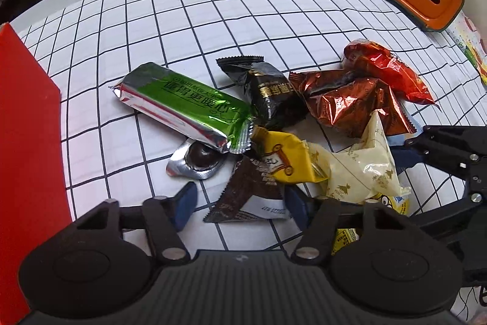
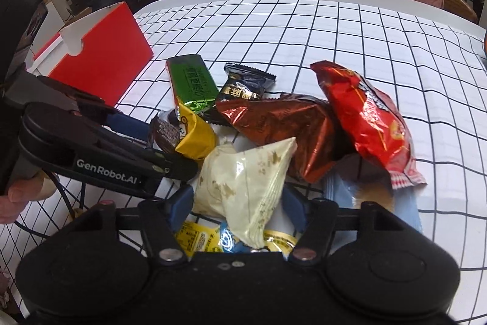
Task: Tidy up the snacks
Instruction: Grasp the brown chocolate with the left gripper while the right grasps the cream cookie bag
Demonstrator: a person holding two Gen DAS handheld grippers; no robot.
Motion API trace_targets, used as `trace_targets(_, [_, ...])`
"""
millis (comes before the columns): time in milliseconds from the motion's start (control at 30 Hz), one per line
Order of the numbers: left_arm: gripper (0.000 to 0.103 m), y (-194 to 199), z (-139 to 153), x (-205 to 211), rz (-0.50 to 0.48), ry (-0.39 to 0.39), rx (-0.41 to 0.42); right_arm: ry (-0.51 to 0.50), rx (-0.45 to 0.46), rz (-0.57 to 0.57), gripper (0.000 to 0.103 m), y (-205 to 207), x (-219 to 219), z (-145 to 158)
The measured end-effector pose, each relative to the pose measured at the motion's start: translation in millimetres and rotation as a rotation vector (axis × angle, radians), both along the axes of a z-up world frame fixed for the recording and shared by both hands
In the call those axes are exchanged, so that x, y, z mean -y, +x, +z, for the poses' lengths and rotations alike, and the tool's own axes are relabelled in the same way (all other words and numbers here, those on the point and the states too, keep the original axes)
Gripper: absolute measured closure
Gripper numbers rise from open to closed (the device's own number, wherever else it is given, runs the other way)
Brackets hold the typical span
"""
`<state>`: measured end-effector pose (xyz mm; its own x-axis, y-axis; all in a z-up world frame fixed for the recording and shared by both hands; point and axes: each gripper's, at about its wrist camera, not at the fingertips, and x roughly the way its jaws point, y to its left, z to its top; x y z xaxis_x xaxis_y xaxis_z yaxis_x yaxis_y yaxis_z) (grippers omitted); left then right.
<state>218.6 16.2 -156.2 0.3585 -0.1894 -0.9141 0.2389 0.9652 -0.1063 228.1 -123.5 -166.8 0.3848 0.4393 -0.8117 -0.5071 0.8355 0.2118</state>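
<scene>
The snack pile [image 1: 289, 127] lay heaped on the checked cloth [image 1: 243, 5], the red box [image 2: 103, 57] beside it, likely its destination. Your left gripper [image 1: 240, 200] straddled the brown-and-white packet [image 1: 249, 197], jaws spread, ungripped. Your right gripper [image 2: 237, 203] flanked the cream packet [image 2: 246, 188], likewise released.

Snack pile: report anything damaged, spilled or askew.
One oddity: the silver foil wrapper beside the green bar looks torn open, with a dark chocolate exposed. The rest lie jumbled and overlapping but look sealed; nothing spilled.

Black tool [image 1: 240, 203] — blue pads [image 1: 185, 200]
</scene>
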Motion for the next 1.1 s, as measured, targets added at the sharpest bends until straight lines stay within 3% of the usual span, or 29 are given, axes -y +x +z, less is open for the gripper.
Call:
trace_targets(33, [0.052, 0.3, 0.3, 0.2, 0.000, 0.002, 0.000, 0.000, 0.001, -0.002, 0.047, 0.7, -2.2, -0.8])
trace_targets(167, [0.061, -2.0, 1.6, -1.0, 0.002, -0.008, -0.002, 0.012, 0.008, -0.008, 0.049, 0.9, -4.3, -1.1])
trace_targets(333, [0.066, -11.1, 3.6, -4.6, 0.019, -0.006, 0.005, 0.037, 0.009, -0.040, 0.063, -2.5, 1.0, 0.4])
trace_targets(533, [0.067, -25.3, 9.4, -13.5, 0.052, -0.026, 0.003, 0.068, 0.017, -0.073, 0.069, -13.5, 7.4, 5.2])
trace_targets(900, [0.069, -55.2, 44.5, -25.3, 0.071, -0.067, 0.052, 0.114, 0.058, -0.106, 0.072, -42.8, 13.6, 36.8])
trace_targets(1100, [0.082, -69.4, 58.7, -30.8, 0.055, -0.067, 0.078, 0.125, 0.095, -0.106, 0.072, -61.0, 11.7, 60.8])
